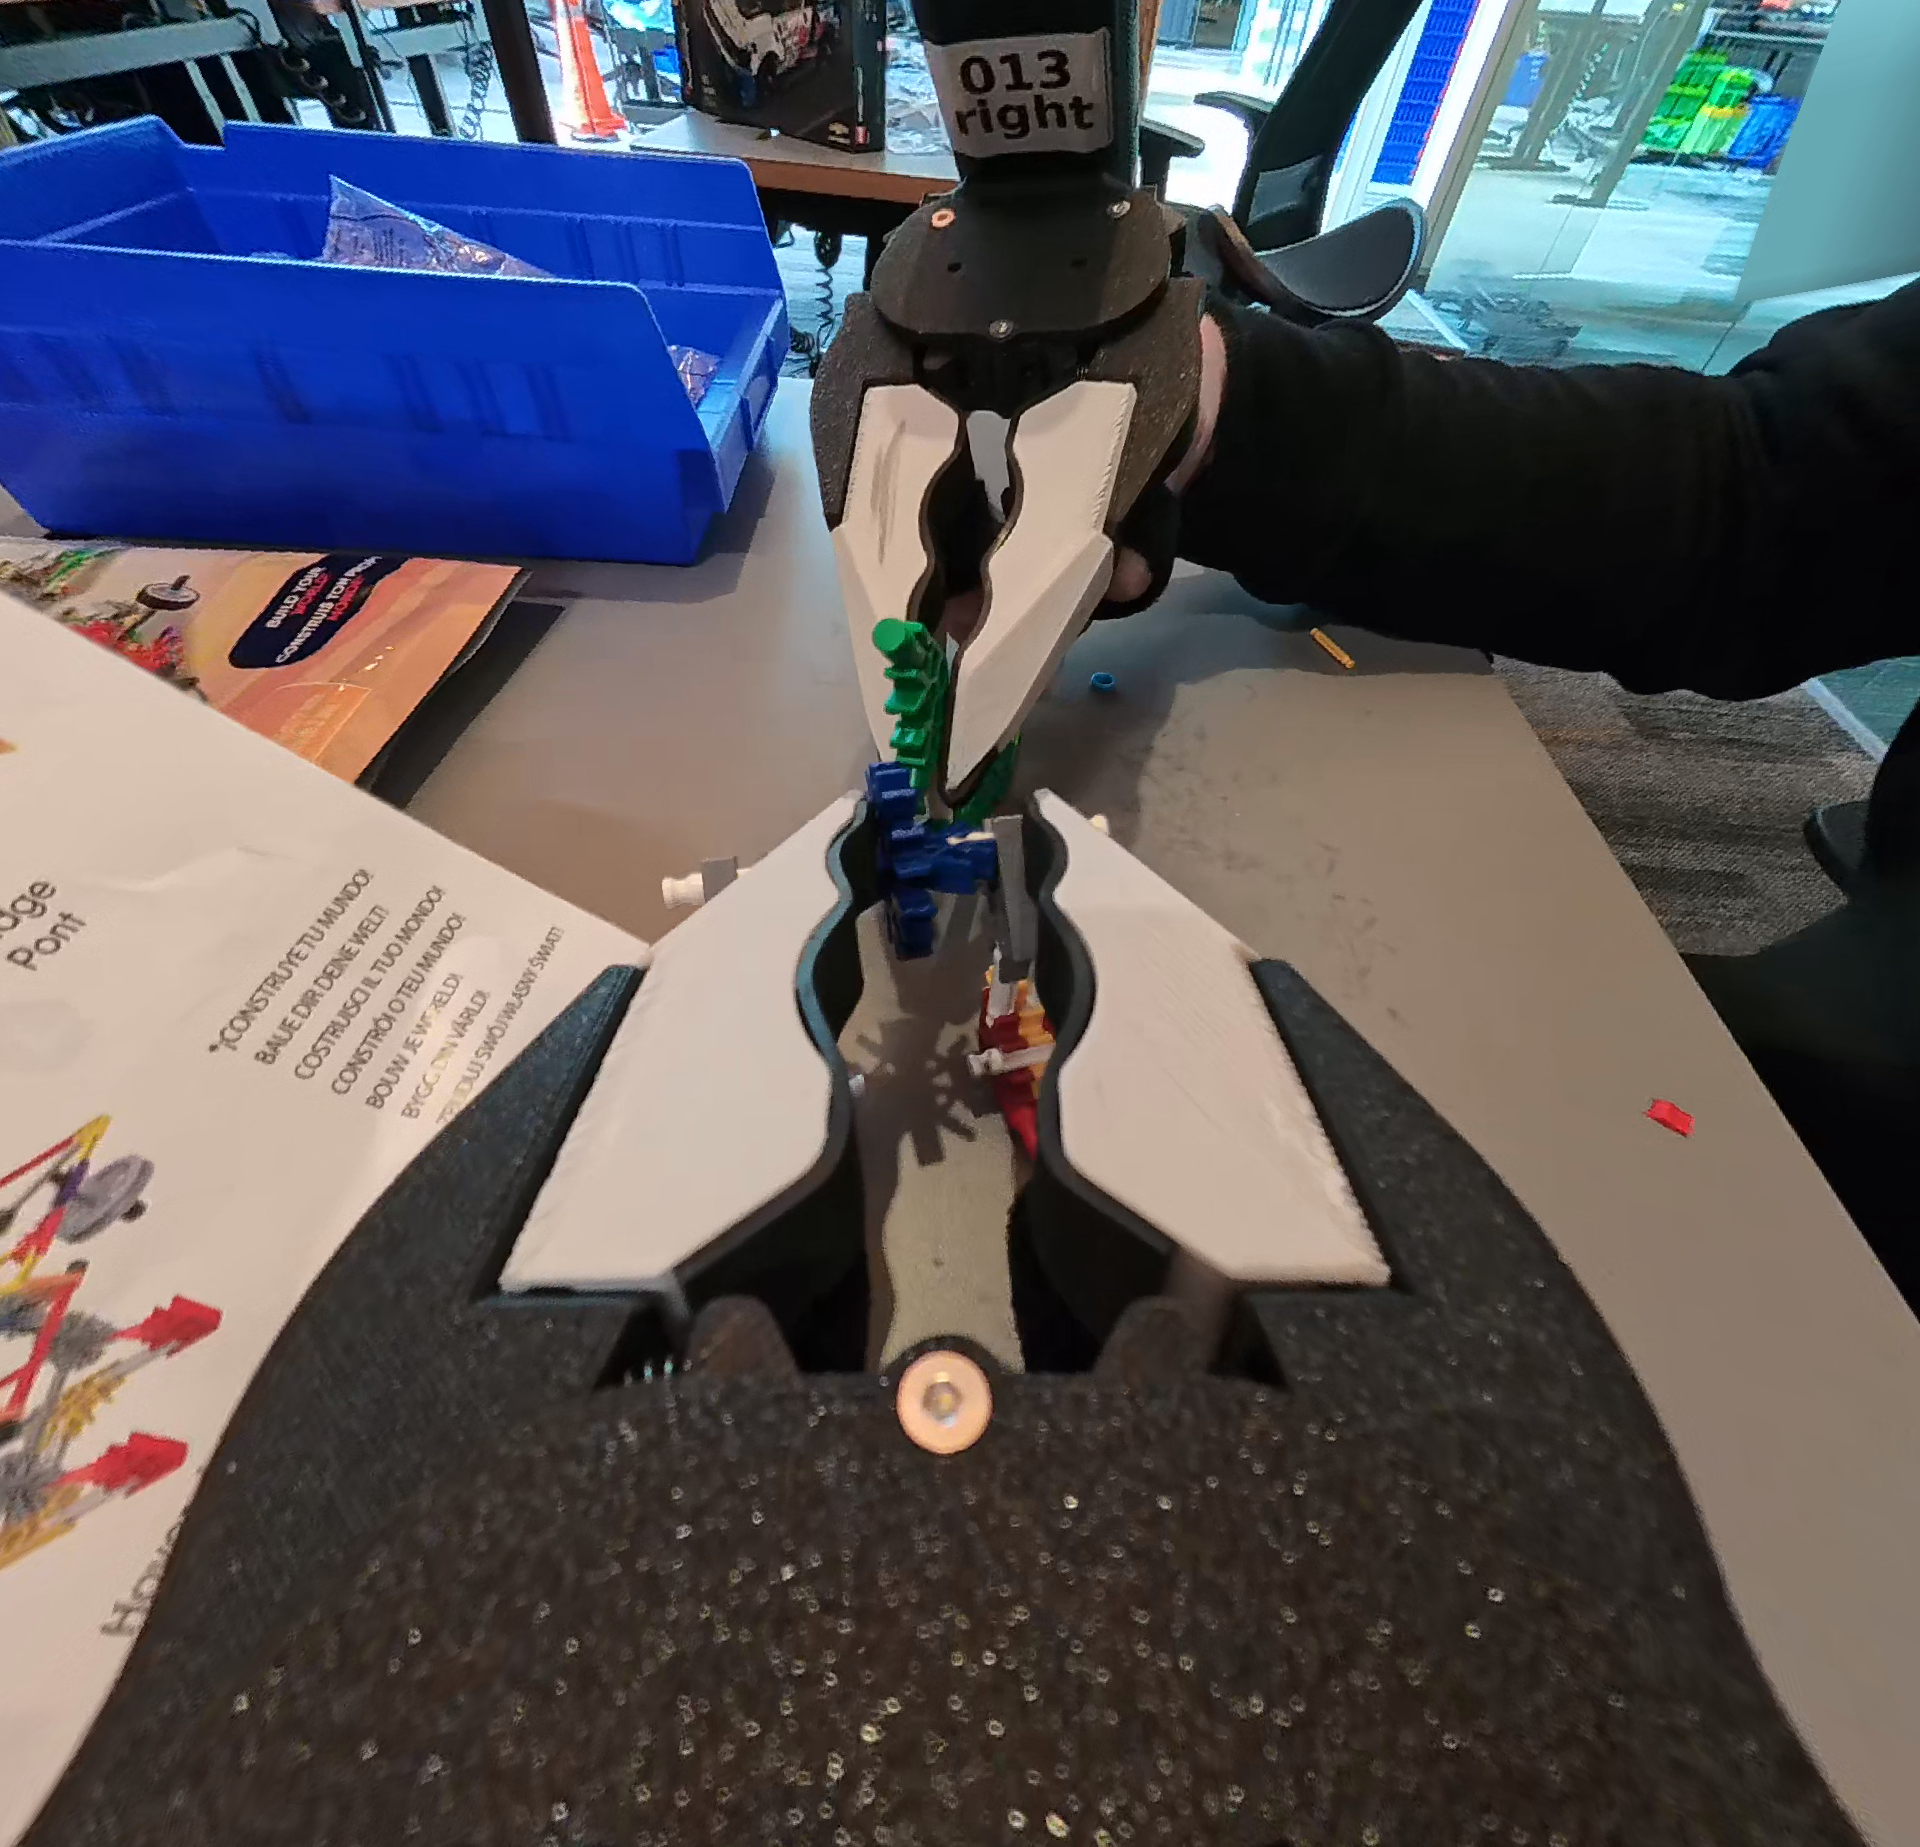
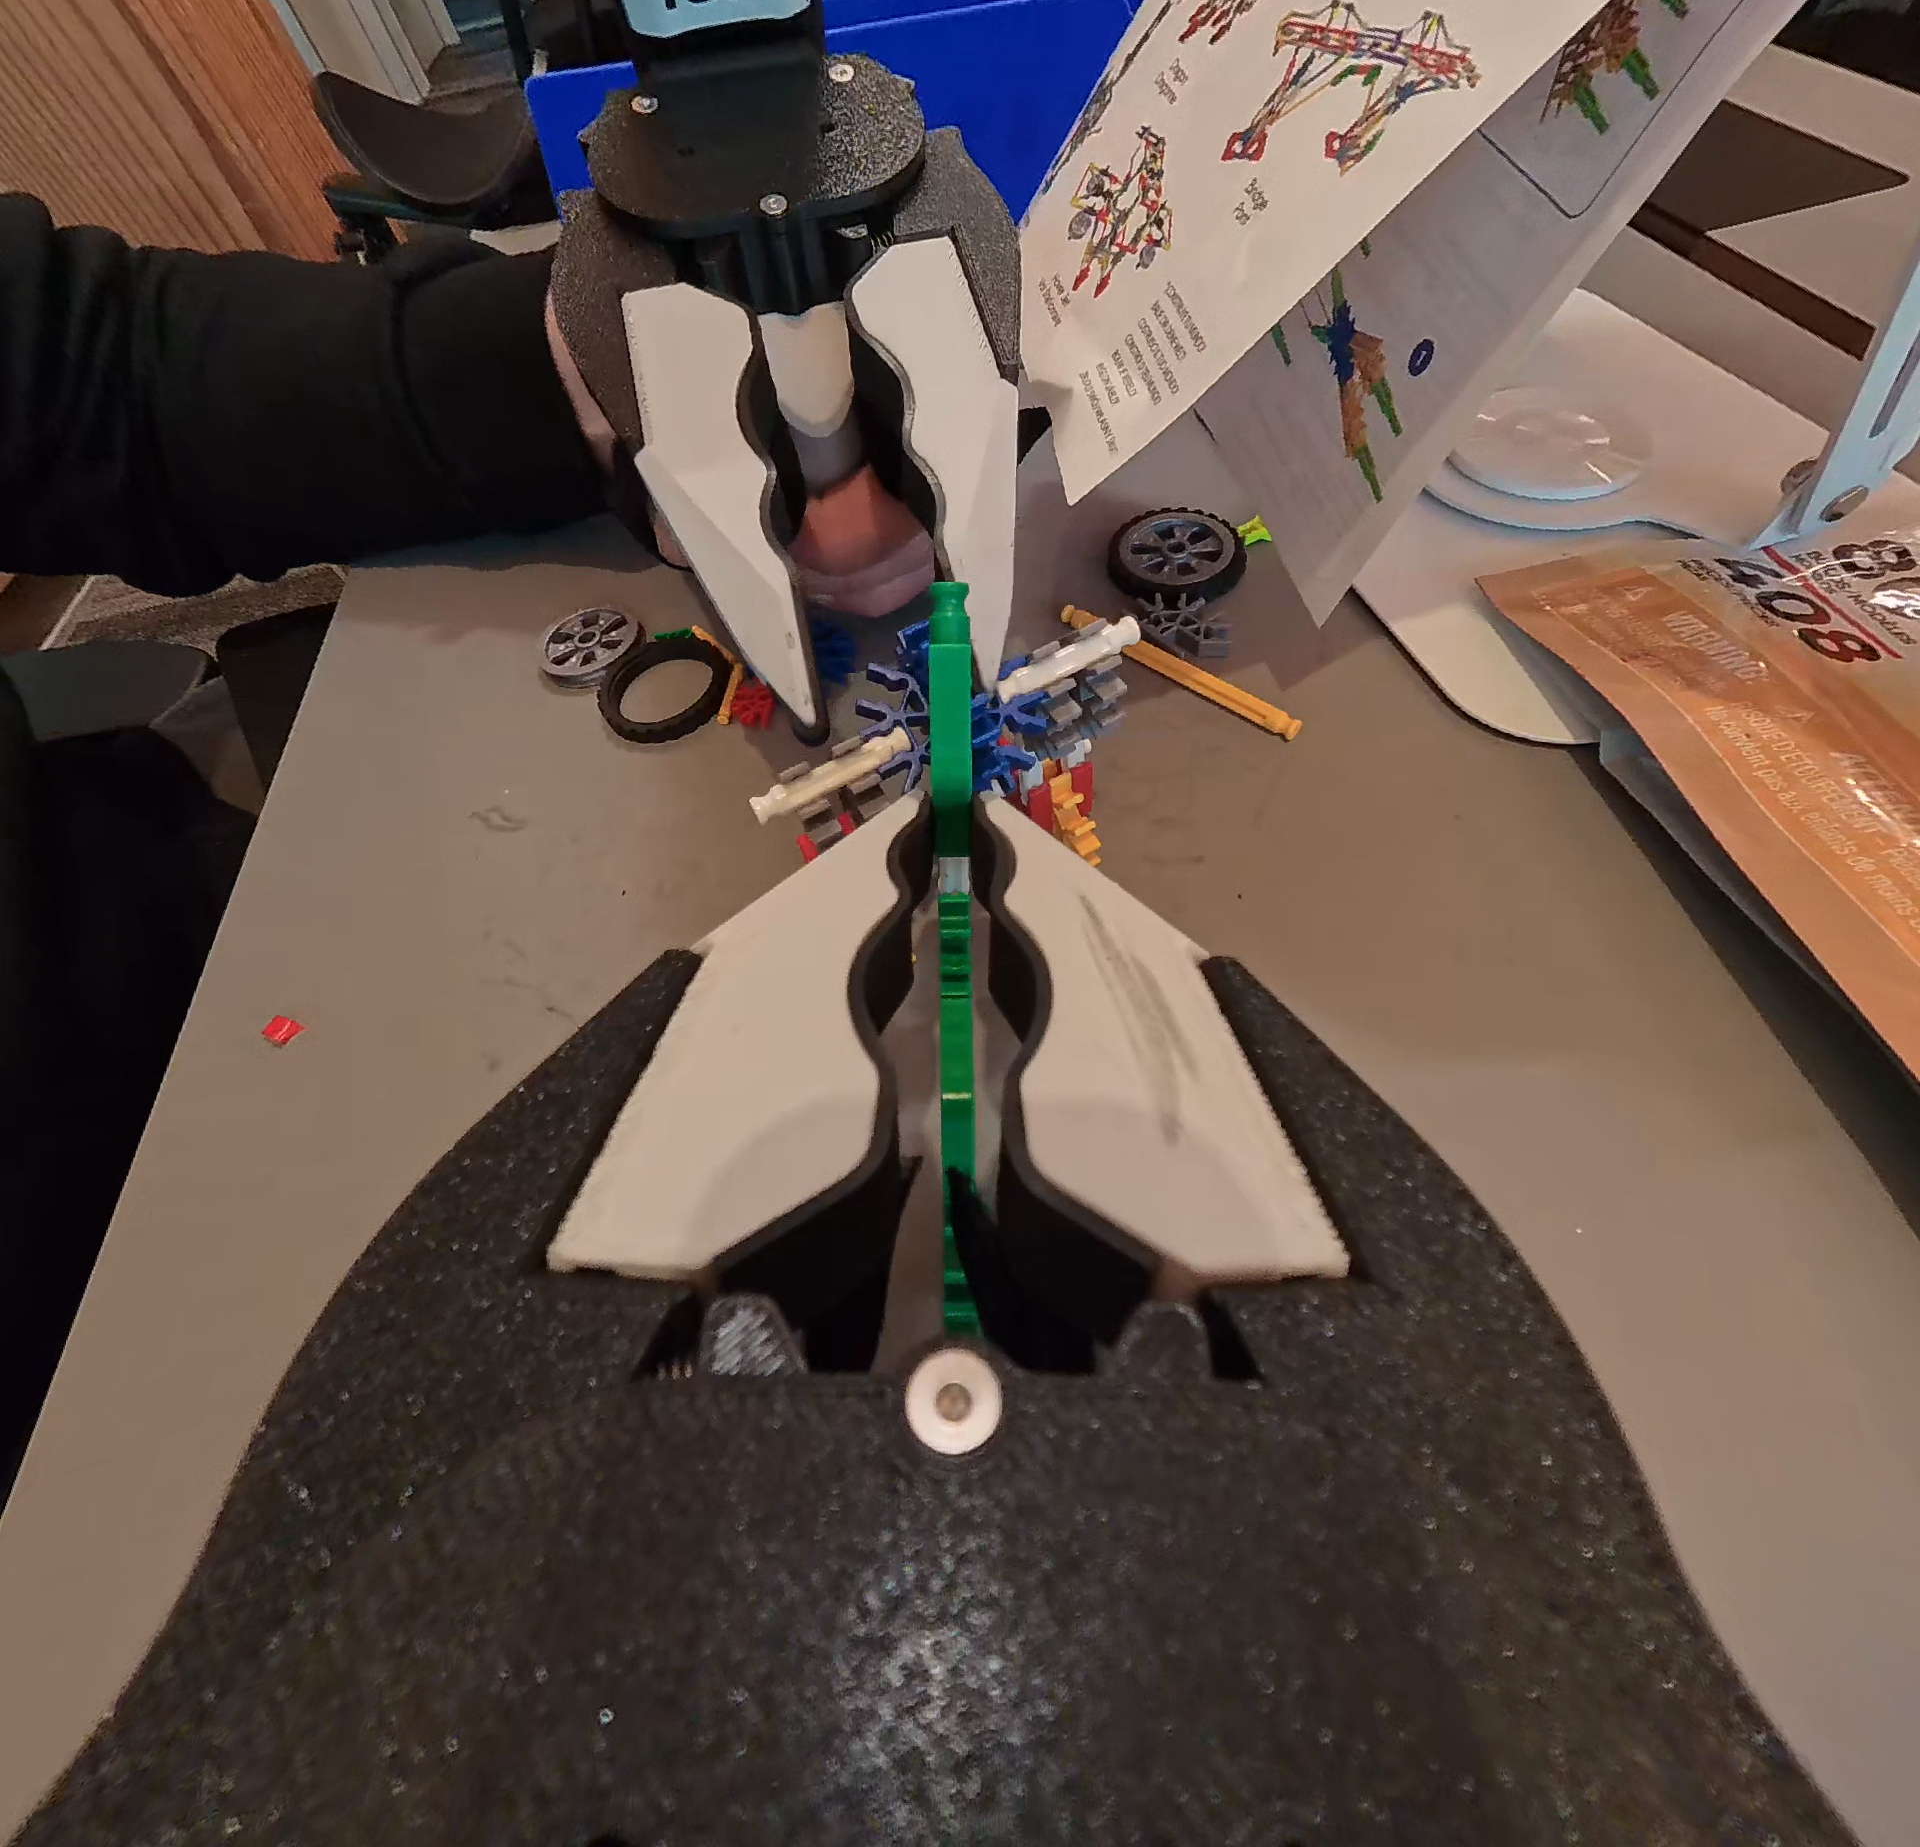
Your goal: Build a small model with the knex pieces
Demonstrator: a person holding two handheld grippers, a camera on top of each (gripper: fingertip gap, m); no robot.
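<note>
Left wrist view: the left gripper (image 1: 940,821) stands parted around a blue snowflake connector (image 1: 914,862); just beyond it, the right gripper (image 1: 935,758) pinches a green rod-and-connector piece (image 1: 914,696).

Right wrist view: its jaws clamp that green piece (image 2: 951,717), directly before the blue connector (image 2: 899,722), on the grey table (image 2: 1351,966).

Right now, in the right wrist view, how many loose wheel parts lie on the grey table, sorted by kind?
Bare grey plastic wheel hub: 1
Empty black rubber tyre ring: 1
Grey wheel with black tyre fitted: 1
Total: 3
</note>
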